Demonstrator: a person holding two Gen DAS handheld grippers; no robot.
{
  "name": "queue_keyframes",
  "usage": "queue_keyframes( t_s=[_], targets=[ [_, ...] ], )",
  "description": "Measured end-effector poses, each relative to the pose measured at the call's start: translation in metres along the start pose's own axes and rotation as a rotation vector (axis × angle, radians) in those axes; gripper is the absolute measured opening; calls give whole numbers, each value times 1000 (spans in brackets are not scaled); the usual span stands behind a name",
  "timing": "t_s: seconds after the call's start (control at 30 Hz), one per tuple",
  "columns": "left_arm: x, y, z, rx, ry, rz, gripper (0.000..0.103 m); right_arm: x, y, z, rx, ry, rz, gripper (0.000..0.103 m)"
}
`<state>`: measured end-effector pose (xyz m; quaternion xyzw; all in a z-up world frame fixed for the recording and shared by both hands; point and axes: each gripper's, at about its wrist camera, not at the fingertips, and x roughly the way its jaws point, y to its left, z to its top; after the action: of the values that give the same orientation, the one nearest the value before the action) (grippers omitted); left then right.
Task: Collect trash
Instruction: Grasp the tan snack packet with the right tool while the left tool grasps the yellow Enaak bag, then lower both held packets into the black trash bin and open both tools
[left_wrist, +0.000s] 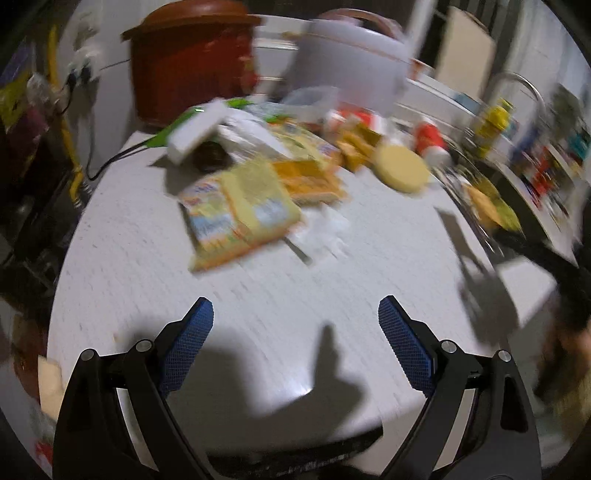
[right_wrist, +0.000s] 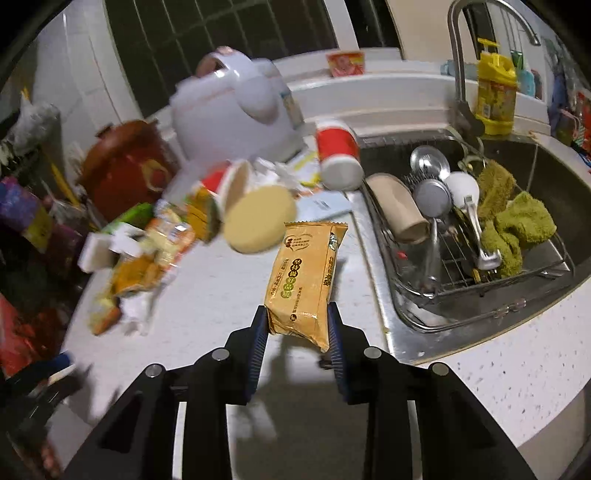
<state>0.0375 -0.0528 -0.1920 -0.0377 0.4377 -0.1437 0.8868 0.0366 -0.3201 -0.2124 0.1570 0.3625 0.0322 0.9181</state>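
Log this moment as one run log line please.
task: collect trash | right gripper: shut on orange snack packet, lifted above counter | left gripper: open, empty, over counter

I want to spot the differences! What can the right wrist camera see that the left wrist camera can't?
Only the right wrist view shows the right gripper shut on an orange snack packet, and the inside of the sink with a dish rack, ladles and green cloths.

Only the left wrist view shows the left gripper, open and empty, and a yellow wrapper lying nearest it.

Both show the white countertop, white rice cooker, red-brown pot, round yellow lid and yellow bottle.
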Motion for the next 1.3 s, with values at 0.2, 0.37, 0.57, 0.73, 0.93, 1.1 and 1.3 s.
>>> queue_keyframes(
  t_s=[0.2, 0.37, 0.57, 0.73, 0.93, 1.1, 1.3],
  targets=[
    [40, 29, 43, -113, 11, 54, 89, -22, 19, -4, 12, -13, 88, 32],
    [65, 47, 55, -230, 33, 31, 89, -26, 35, -14, -9, 6, 126, 32],
    [54, 50, 47, -205, 7, -24, 57, -24, 47, -23, -24, 35, 156, 32],
    [36, 56, 34, -217, 13, -77, 44, -28, 57, -18, -45, 24, 182, 32],
    [-2, 52, 20, -201, -27, -114, 44, -36, 80, -12, -87, 12, 238, 32],
    [-53, 38, -7, -103, -33, -119, 44, -53, 105, -15, -175, 27, 328, 32],
    [-99, 31, -69, -15, 76, -122, 44, -84, 135, -41, -353, 140, 548, 32]
  ],
)
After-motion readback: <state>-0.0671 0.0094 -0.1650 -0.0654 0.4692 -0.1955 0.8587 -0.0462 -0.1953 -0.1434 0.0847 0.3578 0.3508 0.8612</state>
